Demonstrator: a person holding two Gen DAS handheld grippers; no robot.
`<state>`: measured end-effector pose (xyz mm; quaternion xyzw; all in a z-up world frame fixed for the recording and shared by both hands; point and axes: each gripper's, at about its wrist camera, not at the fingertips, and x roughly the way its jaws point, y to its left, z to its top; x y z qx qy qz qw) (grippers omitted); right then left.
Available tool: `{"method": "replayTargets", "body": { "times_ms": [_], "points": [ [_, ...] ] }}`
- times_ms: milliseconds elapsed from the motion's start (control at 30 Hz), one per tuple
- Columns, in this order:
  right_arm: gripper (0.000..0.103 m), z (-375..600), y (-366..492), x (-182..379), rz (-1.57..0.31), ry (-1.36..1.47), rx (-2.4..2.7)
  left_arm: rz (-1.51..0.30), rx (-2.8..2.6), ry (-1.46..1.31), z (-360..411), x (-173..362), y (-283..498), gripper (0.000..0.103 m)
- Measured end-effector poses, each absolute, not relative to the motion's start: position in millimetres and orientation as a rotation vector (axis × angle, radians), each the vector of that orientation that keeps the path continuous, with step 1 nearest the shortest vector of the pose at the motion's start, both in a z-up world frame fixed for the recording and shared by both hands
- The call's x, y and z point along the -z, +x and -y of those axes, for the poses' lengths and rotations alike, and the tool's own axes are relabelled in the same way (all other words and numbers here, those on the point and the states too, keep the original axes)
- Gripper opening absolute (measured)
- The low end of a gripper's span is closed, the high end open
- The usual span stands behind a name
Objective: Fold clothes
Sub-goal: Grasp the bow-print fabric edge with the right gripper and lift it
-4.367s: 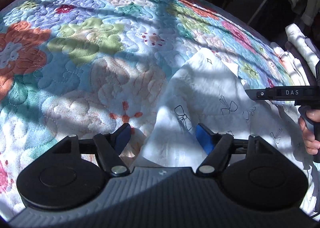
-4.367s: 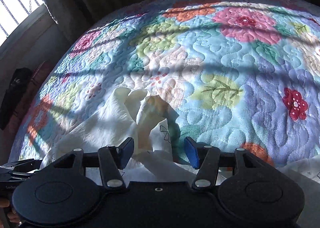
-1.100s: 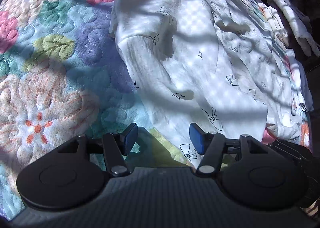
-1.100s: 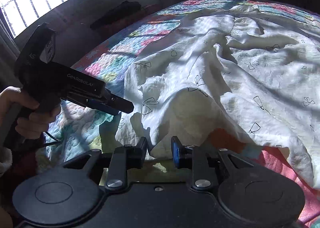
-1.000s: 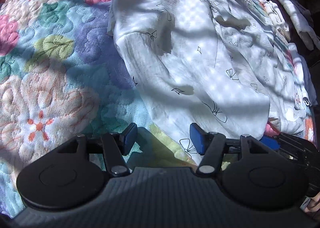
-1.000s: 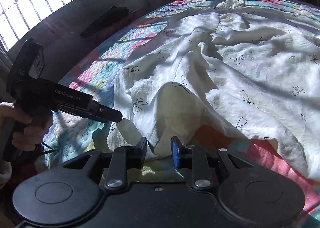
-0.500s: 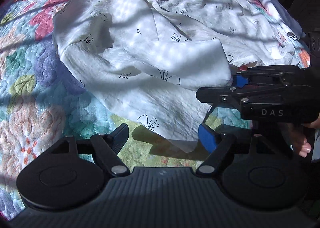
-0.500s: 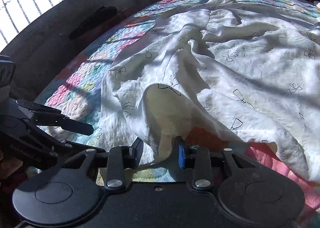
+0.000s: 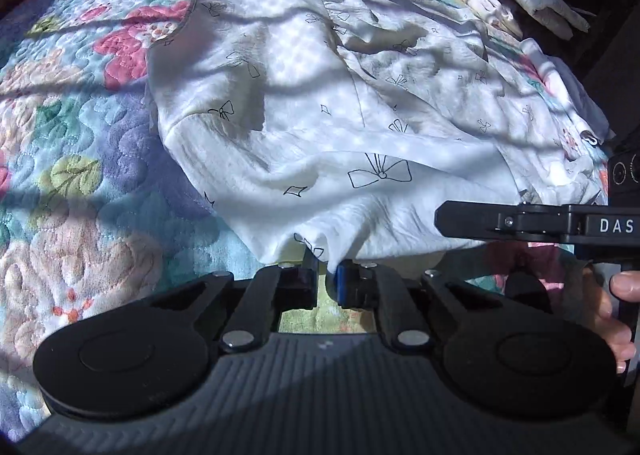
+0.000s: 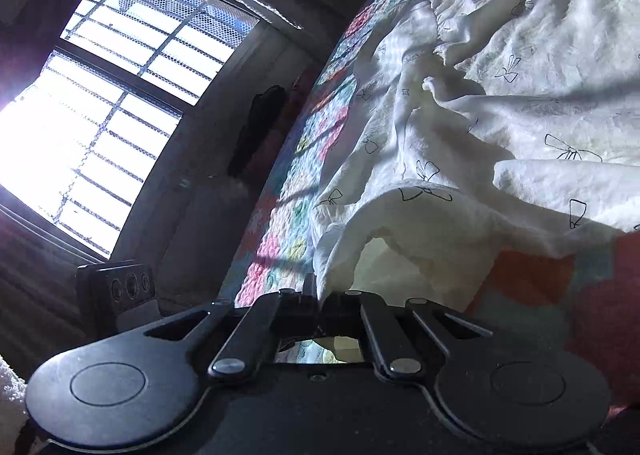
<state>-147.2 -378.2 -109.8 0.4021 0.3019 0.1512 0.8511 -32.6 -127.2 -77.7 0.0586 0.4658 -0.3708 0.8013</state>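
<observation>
Grippers (image 9: 326, 281) (image 10: 320, 301) closing – white garment (image 9: 320, 127) hem between

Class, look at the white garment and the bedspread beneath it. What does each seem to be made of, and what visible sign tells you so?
Garment: likely thin woven cotton, matte, with a crinkled weave; it creases softly and carries printed black bows. Bedspread: looks like padded quilted fabric, matte; stitched lines puff up its coloured flowers. Exact fibres cannot be told.
</observation>
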Motion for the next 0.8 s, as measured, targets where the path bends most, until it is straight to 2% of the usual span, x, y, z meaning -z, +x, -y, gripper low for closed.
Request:
{"method": "replayTargets", "body": {
  "times_ms": [100, 133, 200, 367, 467, 500, 533, 600, 633, 700, 733, 767, 800],
  "points": [
    [0.015, 366, -150, 98, -0.648, 0.642, -0.212, -0.984, 0.743, 0.089, 121, 75, -26, 0.008],
    [0.025, 364, -151, 94, -0.642, 0.586, -0.173, -0.988, 0.724, 0.057, 119, 75, -21, 0.008],
    [0.035, 362, -153, 89, -0.650, 0.478, -0.090, -1.000, 0.687, -0.018, 113, 76, -13, 0.008],
    [0.035, 358, -150, 100, -0.767, 0.348, -0.039, -1.058, 0.678, -0.211, 97, 81, 0, 0.008],
    [0.036, 348, -150, 101, -0.779, 0.286, -0.115, -1.070, 0.674, -0.233, 96, 84, -1, 0.008],
    [0.043, 341, -148, 100, -0.774, 0.248, -0.127, -1.071, 0.671, -0.230, 97, 85, -2, 0.008],
    [0.058, 336, -146, 98, -0.765, 0.218, -0.128, -1.072, 0.669, -0.226, 97, 86, -3, 0.008],
    [0.079, 330, -139, 98, -0.745, 0.198, -0.125, -1.080, 0.669, -0.220, 98, 88, -5, 0.008],
    [0.084, 328, -134, 99, -0.736, 0.194, -0.126, -1.083, 0.668, -0.216, 98, 89, -6, 0.008],
    [0.084, 323, -123, 106, -0.762, 0.161, -0.112, -1.080, 0.660, -0.192, 101, 91, -9, 0.008],
    [0.080, 322, -120, 109, -0.775, 0.152, -0.096, -1.074, 0.653, -0.177, 102, 91, -10, 0.008],
    [0.075, 323, -118, 110, -0.785, 0.149, -0.080, -1.065, 0.645, -0.162, 103, 90, -11, 0.008],
    [0.059, 324, -116, 112, -0.795, 0.146, -0.064, -1.055, 0.640, -0.149, 104, 88, -12, 0.008]
  ]
}}
